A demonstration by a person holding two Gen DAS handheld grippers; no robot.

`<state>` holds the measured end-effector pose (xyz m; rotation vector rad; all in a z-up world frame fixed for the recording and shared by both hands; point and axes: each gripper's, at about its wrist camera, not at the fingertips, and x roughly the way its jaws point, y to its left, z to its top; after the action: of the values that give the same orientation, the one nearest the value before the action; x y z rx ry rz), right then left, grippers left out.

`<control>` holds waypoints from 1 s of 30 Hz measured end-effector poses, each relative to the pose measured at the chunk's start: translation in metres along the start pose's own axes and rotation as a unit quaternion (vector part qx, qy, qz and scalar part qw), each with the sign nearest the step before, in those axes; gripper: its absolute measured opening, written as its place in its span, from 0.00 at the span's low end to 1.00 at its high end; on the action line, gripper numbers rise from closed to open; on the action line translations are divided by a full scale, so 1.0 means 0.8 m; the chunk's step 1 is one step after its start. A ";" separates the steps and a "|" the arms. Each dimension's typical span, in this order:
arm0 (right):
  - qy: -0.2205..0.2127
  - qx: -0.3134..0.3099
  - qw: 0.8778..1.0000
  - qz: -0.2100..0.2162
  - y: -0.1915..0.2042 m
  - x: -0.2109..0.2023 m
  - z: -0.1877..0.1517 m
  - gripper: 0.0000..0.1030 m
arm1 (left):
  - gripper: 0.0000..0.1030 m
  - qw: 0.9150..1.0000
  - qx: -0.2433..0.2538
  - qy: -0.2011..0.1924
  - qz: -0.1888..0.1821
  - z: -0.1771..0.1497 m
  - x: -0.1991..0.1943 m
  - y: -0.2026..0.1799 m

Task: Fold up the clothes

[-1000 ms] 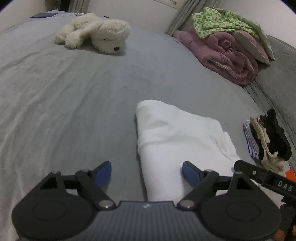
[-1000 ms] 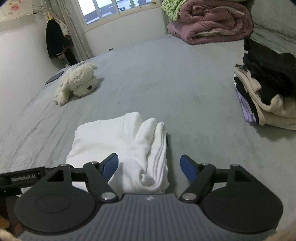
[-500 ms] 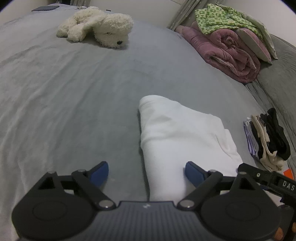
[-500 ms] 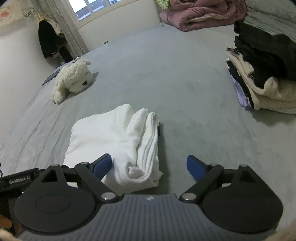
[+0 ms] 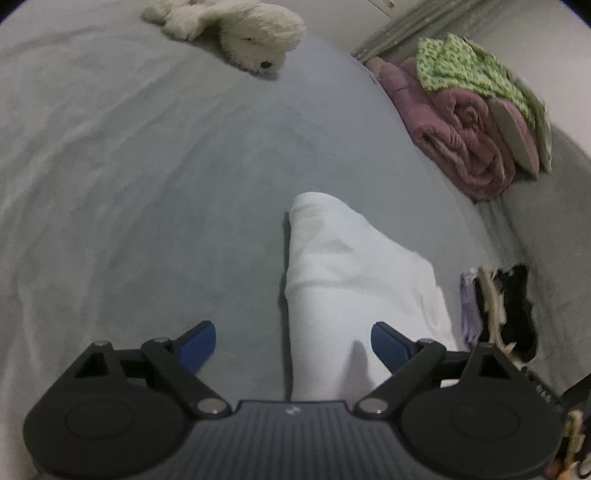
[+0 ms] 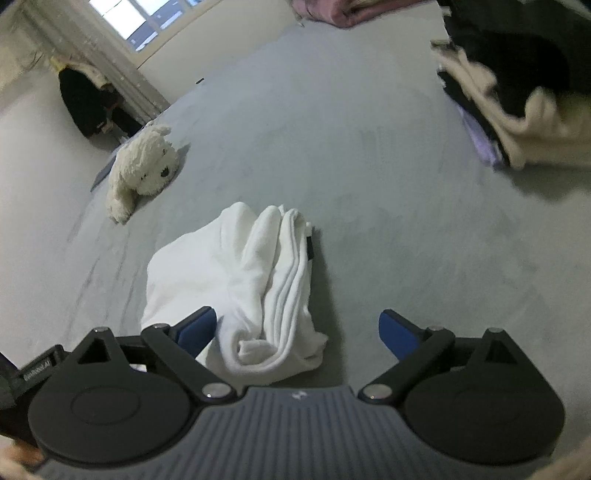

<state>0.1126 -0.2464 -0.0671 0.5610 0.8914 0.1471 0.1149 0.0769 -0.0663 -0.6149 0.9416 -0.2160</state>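
Observation:
A folded white garment [image 5: 343, 280] lies on the grey bed sheet [image 5: 147, 184]. My left gripper [image 5: 293, 343] is open and empty, hovering over the garment's near left edge. In the right wrist view the same garment [image 6: 236, 280] shows its rolled, layered folds. My right gripper [image 6: 297, 330] is open and empty, above the garment's near right end, not touching it.
A white plush dog [image 5: 236, 26] lies at the far side, also in the right wrist view [image 6: 144, 166]. A pink quilt with green cloth [image 5: 469, 122] sits far right. A stack of folded clothes [image 6: 517, 99] stands right; it also shows in the left wrist view [image 5: 498, 310].
Both grippers have risen and tilted downward over the garment, staying open. The garment has not moved.

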 end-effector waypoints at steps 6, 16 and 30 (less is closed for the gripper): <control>0.003 0.048 0.999 0.023 -0.011 0.005 0.003 0.92 | 0.87 0.999 -0.031 -0.004 -0.039 0.000 0.009 0.005; -0.005 0.040 0.998 0.043 -0.003 0.020 0.001 0.57 | 0.48 0.991 -0.101 -0.022 -0.088 -0.008 0.037 0.013; -0.025 0.048 0.996 0.070 -0.009 -0.005 0.009 0.40 | 0.28 0.991 -0.045 -0.094 -0.080 -0.022 0.008 -0.036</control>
<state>0.1150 -0.2569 -0.0641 0.7141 0.8142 0.2176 0.1066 0.0435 -0.0615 -0.7816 0.7228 -0.2548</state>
